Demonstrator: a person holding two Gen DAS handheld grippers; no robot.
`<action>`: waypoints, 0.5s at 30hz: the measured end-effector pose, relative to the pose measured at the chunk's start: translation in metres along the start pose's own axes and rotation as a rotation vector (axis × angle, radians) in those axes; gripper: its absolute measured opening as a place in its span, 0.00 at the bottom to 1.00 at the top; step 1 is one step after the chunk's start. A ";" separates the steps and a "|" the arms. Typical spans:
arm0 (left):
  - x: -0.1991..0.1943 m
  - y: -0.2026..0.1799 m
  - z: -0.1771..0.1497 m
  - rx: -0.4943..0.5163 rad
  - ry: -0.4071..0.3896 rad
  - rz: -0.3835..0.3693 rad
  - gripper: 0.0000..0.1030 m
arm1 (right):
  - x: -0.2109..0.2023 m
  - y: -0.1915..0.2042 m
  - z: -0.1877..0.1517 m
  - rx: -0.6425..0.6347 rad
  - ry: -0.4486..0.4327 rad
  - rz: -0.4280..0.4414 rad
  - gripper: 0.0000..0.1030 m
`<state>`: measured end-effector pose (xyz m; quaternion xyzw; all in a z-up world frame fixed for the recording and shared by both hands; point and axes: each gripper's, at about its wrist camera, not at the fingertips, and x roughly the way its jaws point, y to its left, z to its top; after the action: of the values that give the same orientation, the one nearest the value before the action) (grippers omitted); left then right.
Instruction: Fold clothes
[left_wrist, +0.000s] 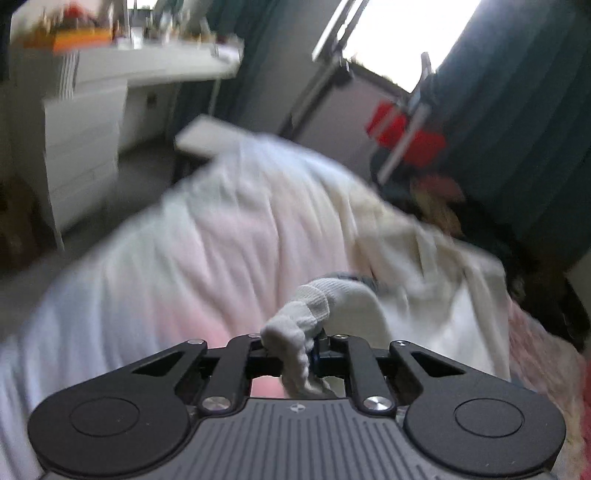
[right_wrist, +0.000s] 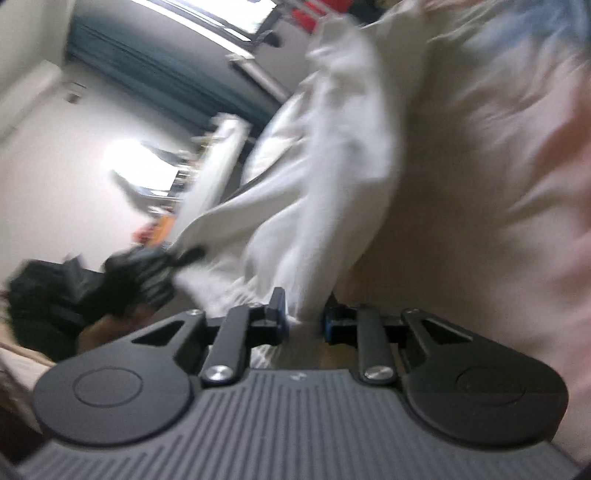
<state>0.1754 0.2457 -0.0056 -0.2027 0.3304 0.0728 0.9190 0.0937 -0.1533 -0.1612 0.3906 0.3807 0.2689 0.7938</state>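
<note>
The left gripper (left_wrist: 295, 354) is clamped on the ribbed cuff (left_wrist: 299, 317) of the white garment (left_wrist: 229, 229), and the right gripper (right_wrist: 304, 317) pinches another edge of this garment, which hangs over the bed (left_wrist: 546, 354), probably to spread it before folding

A big bed cover (left_wrist: 192, 236) in pale pink and white fills most of the left wrist view. Behind it stands a white desk (left_wrist: 159, 70) with small, blurry things on top and white drawers (left_wrist: 83, 155) below. Dark green curtains (left_wrist: 517, 110) hang by a bright window (left_wrist: 399, 33). A red thing (left_wrist: 402, 133) sits near the curtain; it is too blurry to tell what it is.
</note>
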 end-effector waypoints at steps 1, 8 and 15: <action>0.002 0.001 0.020 0.021 -0.022 0.029 0.13 | 0.010 0.010 -0.006 0.014 0.004 0.035 0.21; 0.051 0.012 0.125 0.140 -0.125 0.251 0.13 | 0.152 0.079 -0.021 0.064 0.086 0.164 0.21; 0.158 0.066 0.149 0.000 0.008 0.298 0.14 | 0.244 0.103 -0.019 -0.009 0.185 0.145 0.22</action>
<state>0.3656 0.3678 -0.0235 -0.1517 0.3603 0.2077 0.8967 0.2026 0.0877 -0.1800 0.3871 0.4218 0.3621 0.7356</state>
